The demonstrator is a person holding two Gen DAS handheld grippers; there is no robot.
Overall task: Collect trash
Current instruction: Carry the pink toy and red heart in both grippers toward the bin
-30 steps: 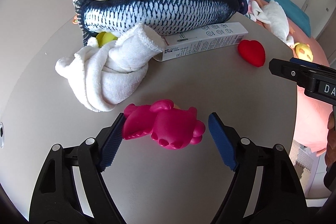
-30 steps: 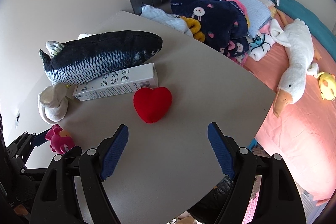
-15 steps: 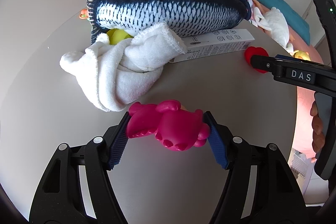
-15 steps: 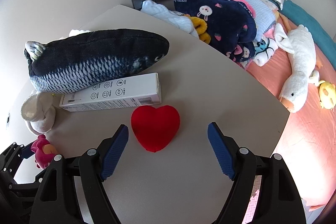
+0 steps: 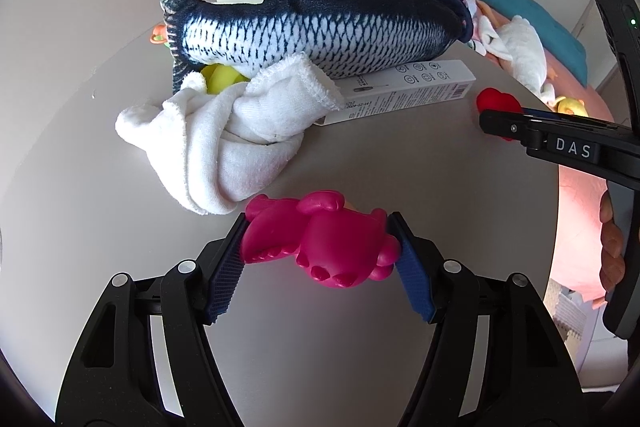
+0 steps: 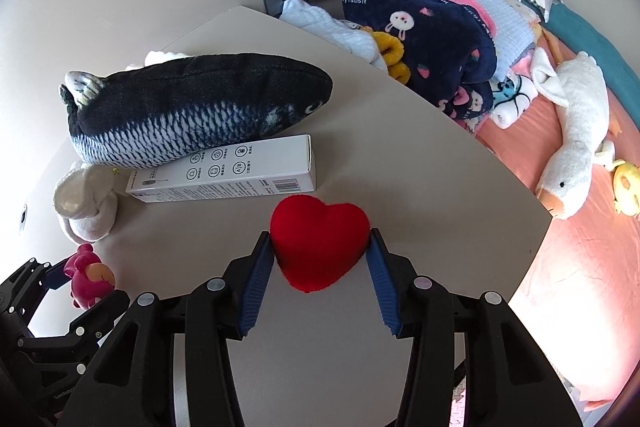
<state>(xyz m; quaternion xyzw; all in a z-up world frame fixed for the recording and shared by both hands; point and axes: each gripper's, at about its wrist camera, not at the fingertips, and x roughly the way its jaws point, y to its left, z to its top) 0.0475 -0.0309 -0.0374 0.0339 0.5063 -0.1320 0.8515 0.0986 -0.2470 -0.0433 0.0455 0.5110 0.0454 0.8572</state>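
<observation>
Clutter crowds the far left of the surface [image 6: 400,163]: a rolled white towel [image 5: 236,135] lies against the tail of a plush fish [image 5: 312,27], a long white box [image 6: 228,173] just in front of the fish; nearer, the left hand-held gripper [image 5: 320,247] pinches a pink toy figure [image 5: 320,247] across its width, both blue pads pressed to its sides, seemingly so it can be lifted clear without disturbing the towel beside it; to the right, the right hand-held gripper [image 6: 320,247] has closed on a red plush heart [image 6: 320,247] at its widest lobes, the fabric slightly squeezed, probably a grip for carrying; a plush goose [image 6: 576,131] lies on the bed past the edge.
</observation>
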